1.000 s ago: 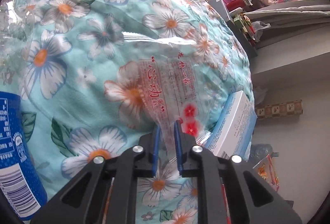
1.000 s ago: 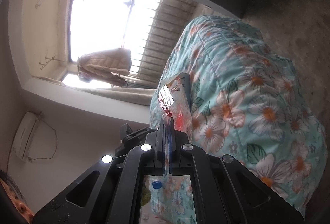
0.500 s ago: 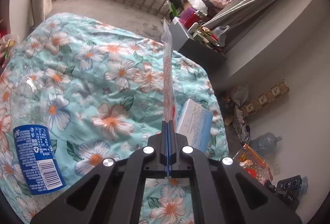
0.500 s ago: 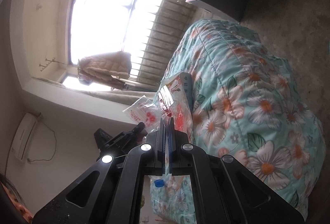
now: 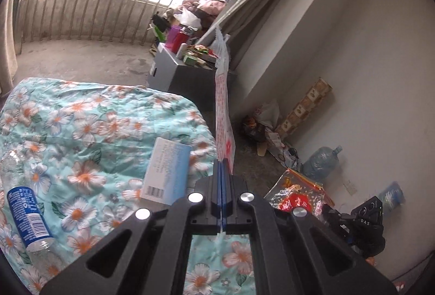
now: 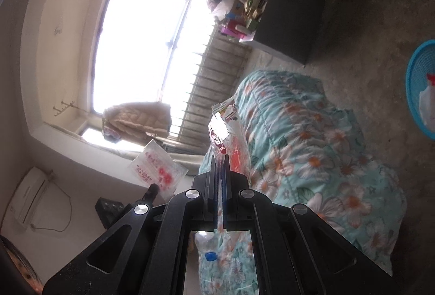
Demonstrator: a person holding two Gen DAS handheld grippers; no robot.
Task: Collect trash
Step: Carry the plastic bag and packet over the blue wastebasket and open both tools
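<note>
Wrapper in left grip: a clear plastic wrapper [image 5: 223, 115] with red print is pinched at its near end by the left gripper [image 5: 222, 167], whose jaws are clenched flat on it.
Wrapper axis: in the left wrist view it shows edge-on, its long axis running straight away from the jaws and up the picture, its free end toward the dark cabinet [image 5: 187, 77]; in the right wrist view the same wrapper [image 6: 159, 168] shows its flat face, tilted, at lower left.
Wrapper place: held in the air, clear of the floral quilt [image 5: 81, 121], over the quilt's edge and the concrete floor [image 5: 244, 159].
Right grip: the right gripper [image 6: 220, 159] is shut tight on a second wrapper [image 6: 225, 132], red and clear with a serrated silver edge.
Second wrapper axis: it stands out forward from the jaws, its long axis along the fingers, the serrated end farthest away.
On the quilt: a white and blue box [image 5: 167, 172] lies flat just left of the left gripper; a bottle with a blue label [image 5: 30, 216] lies on its side at the lower left, well apart from the box.
Basket: a blue basket [image 6: 416, 83] stands on the floor at the right edge of the right wrist view, with something white and red in it.
Floor by the wall: a red foil bag [image 5: 299, 194] and a large water jug [image 5: 320, 163].
</note>
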